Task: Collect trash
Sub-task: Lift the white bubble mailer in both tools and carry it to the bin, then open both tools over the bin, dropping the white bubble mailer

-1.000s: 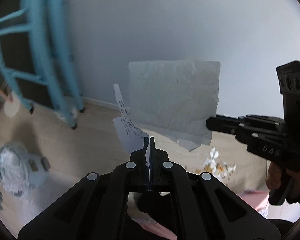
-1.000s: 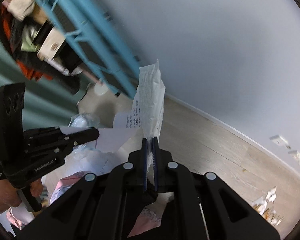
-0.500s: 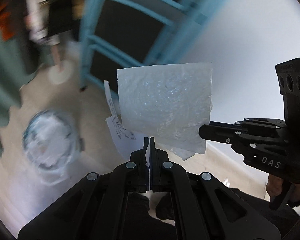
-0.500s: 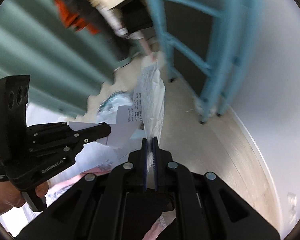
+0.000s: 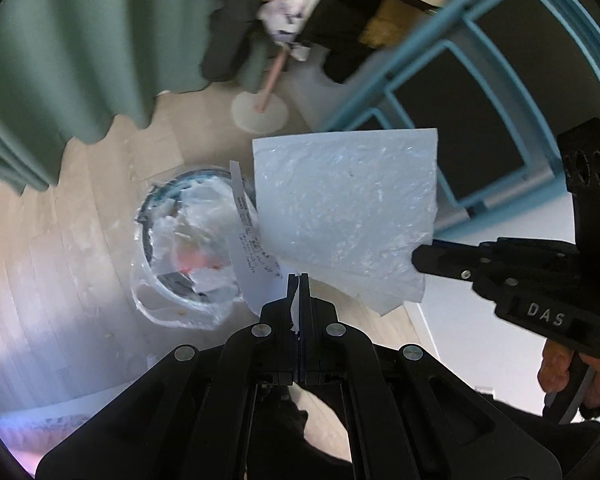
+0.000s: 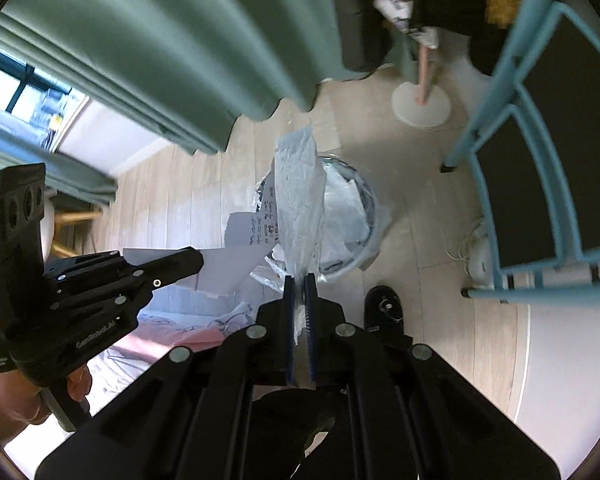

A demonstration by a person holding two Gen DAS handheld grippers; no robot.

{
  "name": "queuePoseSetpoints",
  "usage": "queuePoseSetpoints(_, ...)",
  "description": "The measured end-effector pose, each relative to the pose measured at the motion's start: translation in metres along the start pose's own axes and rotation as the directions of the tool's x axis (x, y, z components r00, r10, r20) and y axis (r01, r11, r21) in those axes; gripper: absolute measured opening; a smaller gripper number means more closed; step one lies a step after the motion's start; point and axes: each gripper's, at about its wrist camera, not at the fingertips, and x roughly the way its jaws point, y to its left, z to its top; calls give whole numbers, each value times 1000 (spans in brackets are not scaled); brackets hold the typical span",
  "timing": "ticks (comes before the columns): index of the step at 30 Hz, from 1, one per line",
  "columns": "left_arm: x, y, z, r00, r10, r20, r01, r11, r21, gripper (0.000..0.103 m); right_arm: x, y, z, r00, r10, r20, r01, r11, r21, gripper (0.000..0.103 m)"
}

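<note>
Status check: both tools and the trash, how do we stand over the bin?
Left tool shut on written paper slip. Right tool shut on crinkled plastic sheet. Lined bin below on floor. Nothing in the way.

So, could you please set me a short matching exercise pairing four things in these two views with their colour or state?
Things:
1. left gripper
2. right gripper
3. bin
4. curtain

States:
a. green, hanging to the floor
b. lined with a clear bag, on the floor
c. shut on the written note
d. shut on the plastic sheet

Pairs: 1-c, 2-d, 3-b, 4-a
</note>
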Motion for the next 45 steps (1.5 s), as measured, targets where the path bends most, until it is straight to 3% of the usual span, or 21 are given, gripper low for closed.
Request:
queuePoseSetpoints(3,29,19,15,1000,15,-1,-15,999,-48,0,41,-5,31,998,12,-54,-14,999,-37,7)
queuePoseSetpoints(10,114,67,36,1000,11,-12,-13,983,-184,0,140,-18,66,983,-22,-184,-6,988,-154,7)
queuePoseSetpoints(19,220,128,31,996,29,-83,-52,958,-283,0,256,-48,93,962,-50,-268,9,988,-152,7)
queuePoseSetpoints(31,286,160,14,995,16,-98,-51,929,-366,0,330,-66,103,941,-147,-306,45,948,-316,7)
queuePoseSetpoints(40,284,160,16,994,41,-104,-76,931,-357,1,334,-60,100,927,-205,-313,70,916,-394,8)
queuePoseSetpoints(41,280,160,17,993,47,-104,-81,932,-354,4,331,-58,100,927,-210,-311,72,913,-401,12)
queuePoseSetpoints(42,277,159,17,993,53,-102,-86,932,-353,16,328,-57,101,928,-214,-306,75,910,-409,17)
queuePoseSetpoints(43,270,157,18,993,59,-100,-90,931,-352,34,322,-55,103,933,-208,-295,70,907,-416,34)
queuePoseSetpoints(44,265,156,18,993,64,-95,-93,931,-353,42,320,-55,103,936,-201,-290,65,906,-418,55)
queuePoseSetpoints(45,259,155,19,993,70,-90,-98,930,-353,50,316,-53,104,938,-204,-279,71,904,-422,57)
